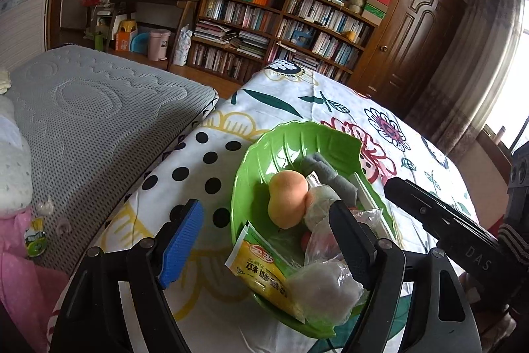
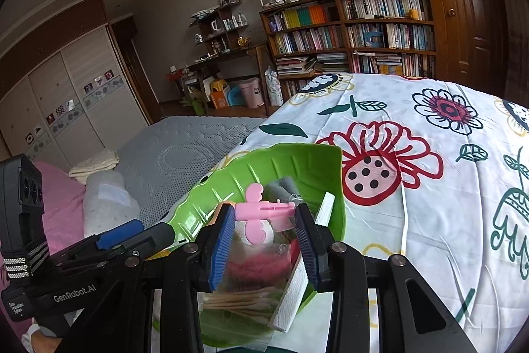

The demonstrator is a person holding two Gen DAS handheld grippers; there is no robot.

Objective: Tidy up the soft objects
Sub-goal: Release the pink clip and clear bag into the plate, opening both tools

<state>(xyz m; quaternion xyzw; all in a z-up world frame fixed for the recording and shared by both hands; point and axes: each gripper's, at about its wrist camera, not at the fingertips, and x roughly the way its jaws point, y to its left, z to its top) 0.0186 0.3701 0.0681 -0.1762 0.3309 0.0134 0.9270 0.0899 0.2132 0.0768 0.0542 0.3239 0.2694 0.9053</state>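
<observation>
From my left camera, starting at the far left of the green leaf-shaped bowl (image 1: 264,154), I see the grey mattress (image 1: 99,108), then the flower-print cloth (image 1: 347,111) on which the bowl sits. My left claw (image 1: 264,240) stands wide open over the bowl's near rim, gripping nothing; its blue pad (image 1: 182,243) hangs outside the bowl to the left, the other finger over the bowl's contents. Inside the bowl lie an orange gourd-shaped sponge (image 1: 286,200) near the middle, a yellow packet (image 1: 261,270) at the near rim, a clear bag of white stuff (image 1: 325,286) beside it and a grey cloth (image 1: 325,174) toward the far side. From my right camera, my right claw (image 2: 264,220) is above the same bowl (image 2: 297,161), closed on a pink plastic clip (image 2: 261,209) held crosswise between the pads. Beneath it I see cotton swabs in a clear bag (image 2: 238,300) and a white strip (image 2: 297,286) leaning on the bowl's right wall.
</observation>
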